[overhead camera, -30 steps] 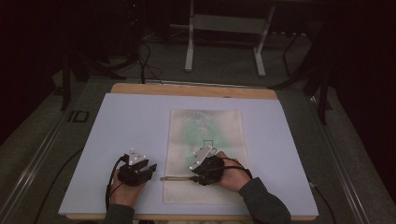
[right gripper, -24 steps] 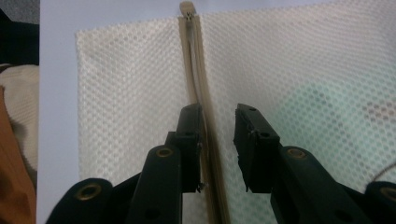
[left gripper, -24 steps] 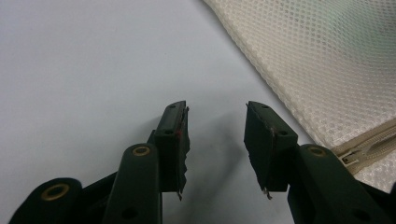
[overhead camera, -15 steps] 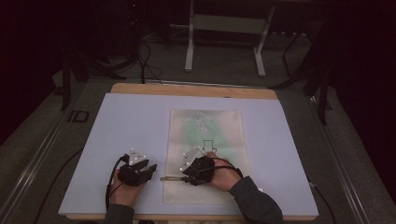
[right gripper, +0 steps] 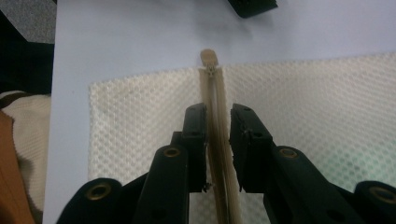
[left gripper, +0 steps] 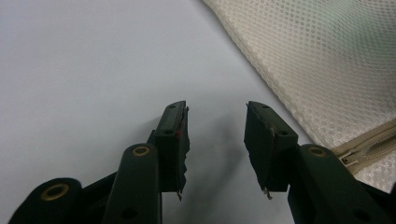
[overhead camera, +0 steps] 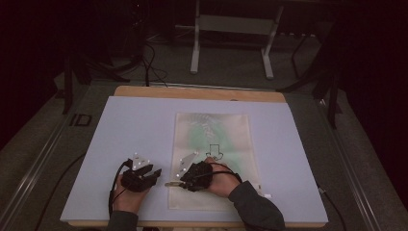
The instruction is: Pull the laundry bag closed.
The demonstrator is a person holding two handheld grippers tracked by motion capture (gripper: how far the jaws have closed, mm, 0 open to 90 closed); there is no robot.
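Note:
A cream mesh zip bag (overhead camera: 211, 139) lies flat on the pale table mat, with its zipper along the near edge. Its pull tab (overhead camera: 171, 184) sticks out past the bag's left end. My right gripper (overhead camera: 182, 183) is low over that end. In the right gripper view its jaws (right gripper: 217, 114) stand narrowly apart on either side of the zipper (right gripper: 215, 93), and the pull tab (right gripper: 208, 58) is just ahead of the tips. My left gripper (overhead camera: 155, 174) rests on the mat left of the bag, open and holding nothing (left gripper: 215, 116). The bag's corner (left gripper: 317, 60) and zipper (left gripper: 369, 147) lie to its right.
The pale mat (overhead camera: 120, 134) covers a wooden table whose far edge (overhead camera: 197, 93) shows. Bare mat stretches left of and beyond the bag. A metal stand (overhead camera: 231, 24) and cables are on the floor behind. The left gripper's tip (right gripper: 252, 7) shows at the top of the right gripper view.
My right gripper has slid left along the zipper toward the pull tab. The left gripper and the bag have stayed in place.

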